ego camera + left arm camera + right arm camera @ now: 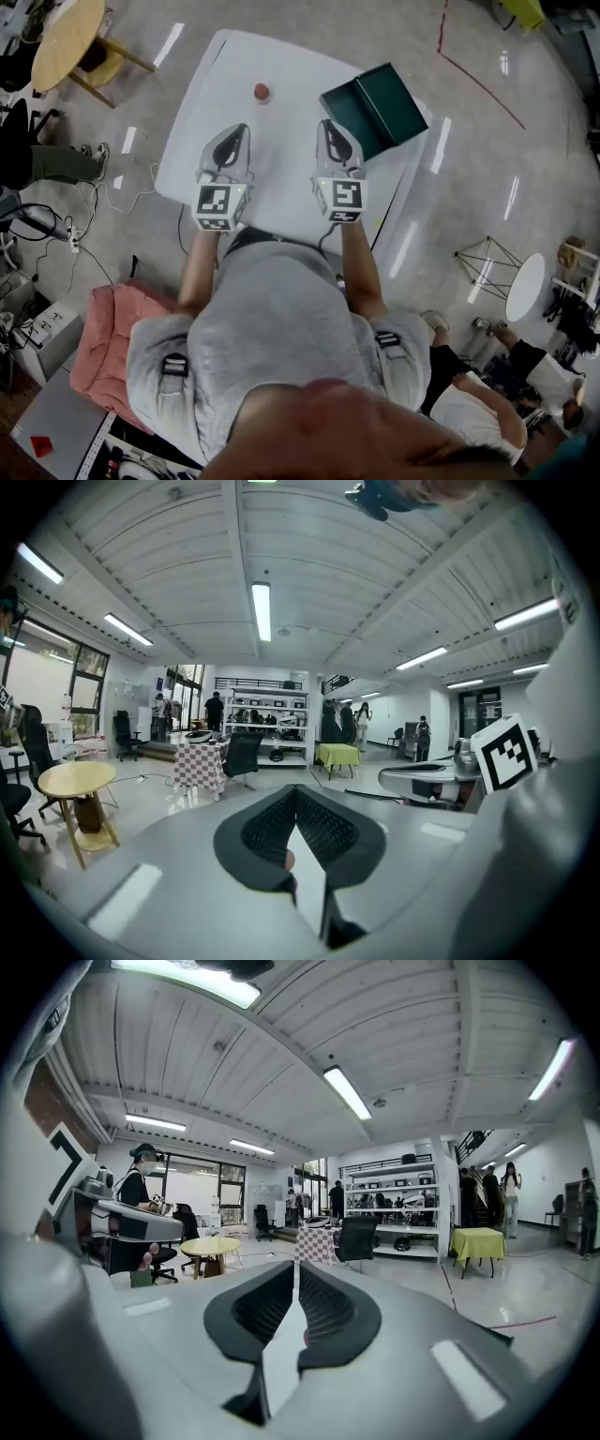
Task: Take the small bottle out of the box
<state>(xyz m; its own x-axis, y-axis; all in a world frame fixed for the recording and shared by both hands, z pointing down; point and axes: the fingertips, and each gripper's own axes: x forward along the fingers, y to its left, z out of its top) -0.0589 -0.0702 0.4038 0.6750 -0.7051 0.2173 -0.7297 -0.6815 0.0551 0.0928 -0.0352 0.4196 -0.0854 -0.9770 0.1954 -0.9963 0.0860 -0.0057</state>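
Note:
A small red bottle (262,92) stands alone on the white table (211,103), towards its far side. The dark green box (375,108) lies open at the table's far right corner, and I cannot see anything inside it. My left gripper (240,131) hovers over the table a little nearer than the bottle, shut and empty. My right gripper (326,125) hangs beside the box's near left edge, its jaws together with nothing between them. In the left gripper view the left gripper's tips (295,789) meet; in the right gripper view the right gripper's tips (296,1265) meet too.
A round yellow table (66,37) stands on the floor at far left. A pink cloth (103,342) lies at my left side, with cables (103,202) on the floor. People sit at the lower right near a small white round table (525,286).

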